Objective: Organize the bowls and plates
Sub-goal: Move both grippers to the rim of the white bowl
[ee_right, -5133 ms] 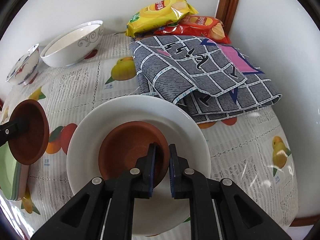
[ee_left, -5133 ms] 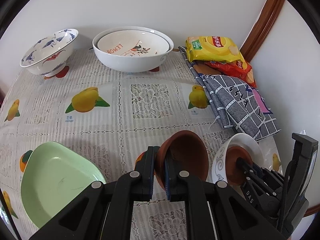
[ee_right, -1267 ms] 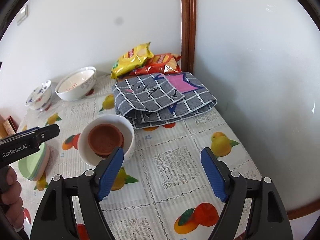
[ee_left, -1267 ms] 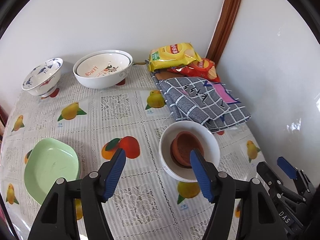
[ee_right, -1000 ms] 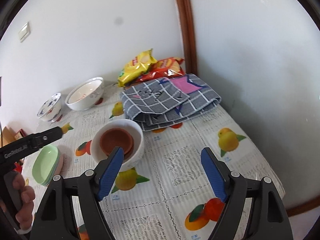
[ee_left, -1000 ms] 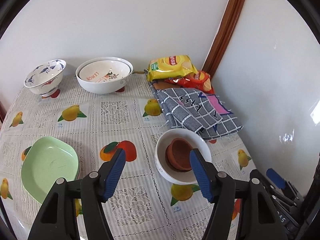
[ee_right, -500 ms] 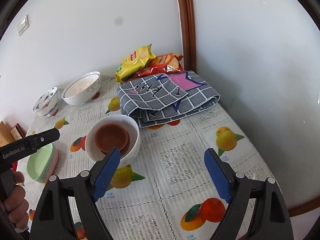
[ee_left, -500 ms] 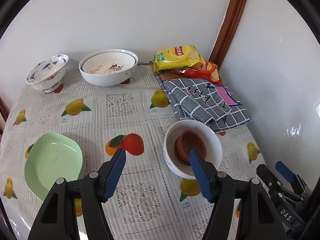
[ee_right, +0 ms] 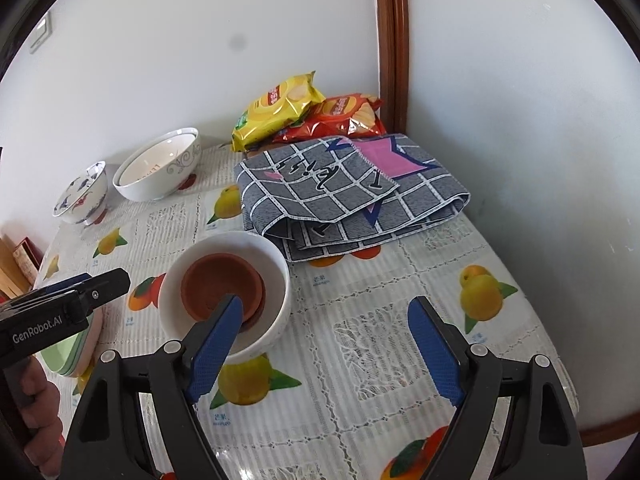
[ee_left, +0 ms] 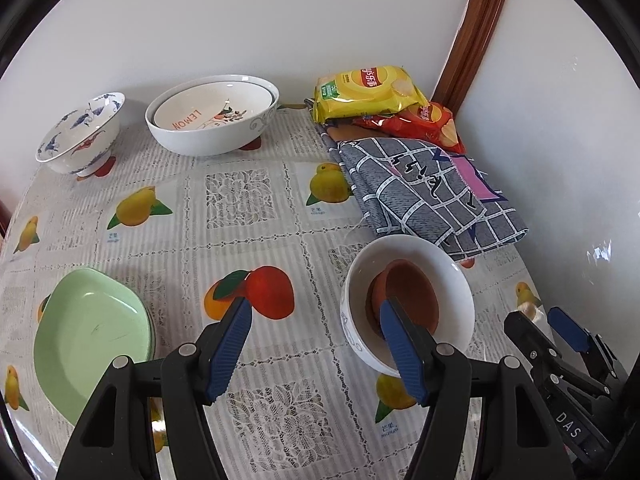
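Brown bowls [ee_right: 222,284] sit nested inside your white bowl [ee_left: 448,276] beside the folded cloth [ee_right: 352,196]. Green plates [ee_left: 86,332], patterned bowl [ee_left: 78,136] and lemon bowls [ee_left: 212,114] remain apart. Left tool [ee_left: 316,346] gapes empty; right tool [ee_right: 326,350], also empty, is narrowing.

Both wrist cams look down-fwd over table [ee_left: 248,236], fairly near; shared: white bowl [ee_left: 408,276] [ee_right: 224,276], prob. same corner.
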`<state>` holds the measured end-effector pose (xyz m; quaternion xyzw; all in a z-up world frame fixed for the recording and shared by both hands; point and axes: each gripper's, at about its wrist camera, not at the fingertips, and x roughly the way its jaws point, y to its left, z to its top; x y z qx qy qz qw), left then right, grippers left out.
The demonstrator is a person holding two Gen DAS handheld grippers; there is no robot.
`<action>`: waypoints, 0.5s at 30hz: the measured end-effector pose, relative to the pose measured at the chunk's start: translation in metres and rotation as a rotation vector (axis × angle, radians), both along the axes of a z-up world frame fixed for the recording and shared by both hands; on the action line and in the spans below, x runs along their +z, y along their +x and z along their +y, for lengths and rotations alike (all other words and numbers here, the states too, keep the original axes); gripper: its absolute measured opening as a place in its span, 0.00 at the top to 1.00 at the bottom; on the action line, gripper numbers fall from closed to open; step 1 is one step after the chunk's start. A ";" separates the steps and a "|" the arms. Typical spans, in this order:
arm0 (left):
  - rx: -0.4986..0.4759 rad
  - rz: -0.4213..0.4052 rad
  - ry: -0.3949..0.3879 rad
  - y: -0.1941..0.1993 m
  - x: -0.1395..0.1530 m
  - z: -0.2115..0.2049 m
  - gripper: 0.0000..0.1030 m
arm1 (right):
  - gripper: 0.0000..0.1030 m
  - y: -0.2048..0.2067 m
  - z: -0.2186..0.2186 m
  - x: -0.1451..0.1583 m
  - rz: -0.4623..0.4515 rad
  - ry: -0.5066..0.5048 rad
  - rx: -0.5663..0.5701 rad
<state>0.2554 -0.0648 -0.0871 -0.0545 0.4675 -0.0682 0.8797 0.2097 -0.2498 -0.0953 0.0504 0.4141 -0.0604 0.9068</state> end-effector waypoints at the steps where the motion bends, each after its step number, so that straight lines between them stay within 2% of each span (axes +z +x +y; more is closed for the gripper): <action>1: -0.002 0.009 0.001 0.003 -0.003 -0.001 0.37 | 0.22 0.004 0.000 -0.003 0.009 0.006 -0.001; 6: -0.018 0.056 0.000 0.018 -0.018 -0.005 0.38 | 0.33 0.025 0.002 -0.018 0.061 0.022 0.000; 10: -0.024 0.074 0.043 0.028 -0.029 -0.010 0.39 | 0.37 0.039 0.008 -0.031 0.103 0.010 0.020; 12: -0.024 0.091 0.042 0.033 -0.034 -0.011 0.39 | 0.44 0.044 0.011 -0.036 0.114 -0.001 0.022; 15: -0.033 0.115 0.066 0.039 -0.041 -0.015 0.40 | 0.50 0.052 0.013 -0.044 0.148 -0.015 0.013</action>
